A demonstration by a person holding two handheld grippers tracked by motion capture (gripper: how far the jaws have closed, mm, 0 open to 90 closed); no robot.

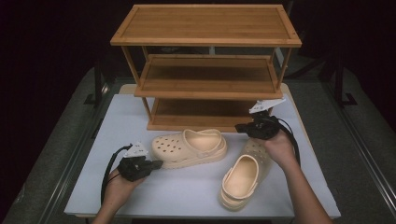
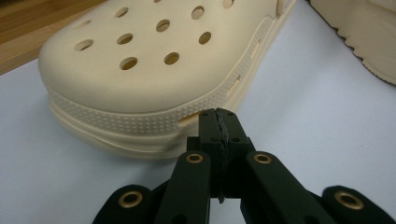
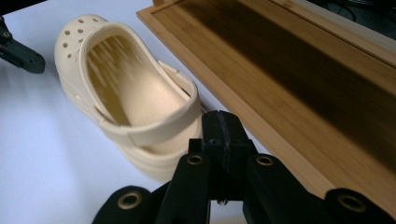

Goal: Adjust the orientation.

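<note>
A white-topped table (image 1: 196, 186) carries a three-tier wooden shoe rack (image 1: 205, 70) at its far side, open toward the person, which suggests the rack is where the footwear is meant to end up. In front of it lie two cream clogs. The left clog (image 1: 189, 147) sits sideways just before the bottom shelf, toe to the left, and the right clog (image 1: 243, 177) lies nearer the person, angled with its heel opening toward them. Neither is on a shelf yet. The left hand-held gripper (image 1: 152, 164) rests low on the table with its jaws pressed together and empty, its tip right at the toe of the left clog (image 2: 154, 70), probably lined up to nudge or grasp it. The right hand-held gripper (image 1: 243, 127) hovers by the heel of that clog and the bottom shelf's edge, its jaws likewise closed on nothing.
</note>
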